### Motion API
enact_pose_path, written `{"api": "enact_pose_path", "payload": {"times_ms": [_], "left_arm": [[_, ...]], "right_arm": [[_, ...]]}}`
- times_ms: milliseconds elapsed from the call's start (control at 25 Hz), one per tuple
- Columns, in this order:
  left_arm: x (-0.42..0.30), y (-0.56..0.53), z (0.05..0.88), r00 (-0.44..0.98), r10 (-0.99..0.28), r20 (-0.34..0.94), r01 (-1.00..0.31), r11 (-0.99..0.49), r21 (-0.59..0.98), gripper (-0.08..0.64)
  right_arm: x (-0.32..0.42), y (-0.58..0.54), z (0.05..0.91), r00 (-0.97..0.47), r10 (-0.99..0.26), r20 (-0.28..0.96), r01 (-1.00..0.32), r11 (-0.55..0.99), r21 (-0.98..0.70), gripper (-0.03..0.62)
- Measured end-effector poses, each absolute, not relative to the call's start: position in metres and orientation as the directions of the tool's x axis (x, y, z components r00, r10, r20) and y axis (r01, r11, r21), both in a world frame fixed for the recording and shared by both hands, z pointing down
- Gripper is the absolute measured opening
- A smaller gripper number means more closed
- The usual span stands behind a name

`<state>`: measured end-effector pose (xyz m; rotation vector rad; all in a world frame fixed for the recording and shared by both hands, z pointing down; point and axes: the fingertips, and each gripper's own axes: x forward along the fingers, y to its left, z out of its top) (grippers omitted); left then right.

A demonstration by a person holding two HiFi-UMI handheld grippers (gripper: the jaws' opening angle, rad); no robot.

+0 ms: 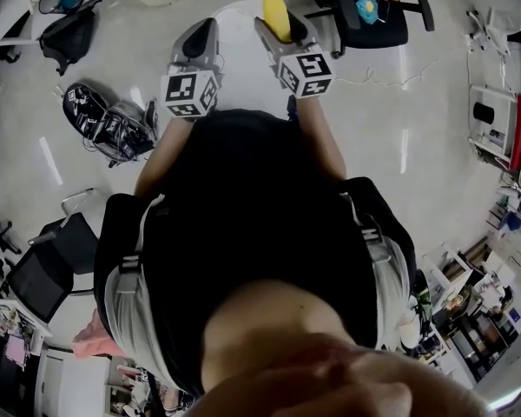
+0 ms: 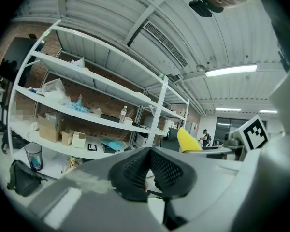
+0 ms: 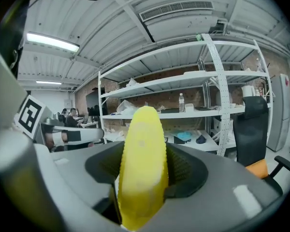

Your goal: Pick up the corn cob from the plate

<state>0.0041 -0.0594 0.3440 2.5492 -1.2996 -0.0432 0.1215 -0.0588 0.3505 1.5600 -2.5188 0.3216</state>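
Two grippers show, and only the right gripper carries sth: its jaws are clamped on the corn cob from both sides, approx. at its lower middle, w/ the tip standing up out of the pads. The cob is in the air in front of the person, high over the floor. The left gripper has its pads pressed together w/ nothing between. The cob looks light and stiff, but smooth, round and tapered, so it may slip or roll; I judge the thick middle the safest place to hold.
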Motion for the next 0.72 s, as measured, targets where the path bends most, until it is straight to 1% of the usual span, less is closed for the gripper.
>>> {"api": "enact_pose_path", "payload": {"times_ms": [240, 440, 720], "left_arm": [[0.006, -0.058, 0.344, 0.596, -0.797, 0.099, -0.789, -0.558, 0.257, 0.006], [0.004, -0.057, 0.348, 0.596, -0.796, 0.105, -0.789, -0.556, 0.260, 0.006], [0.005, -0.055, 0.351, 0.602, -0.791, 0.109, -0.785, -0.561, 0.263, 0.006]], "right_arm": [[0.124, -0.043, 0.333, -0.436, -0.880, 0.189, -0.900, 0.422, -0.112, 0.258], [0.123, -0.033, 0.338, -0.438, -0.879, 0.189, -0.897, 0.413, -0.161, 0.258], [0.122, -0.031, 0.339, -0.439, -0.878, 0.190, -0.897, 0.417, -0.147, 0.258]]}}
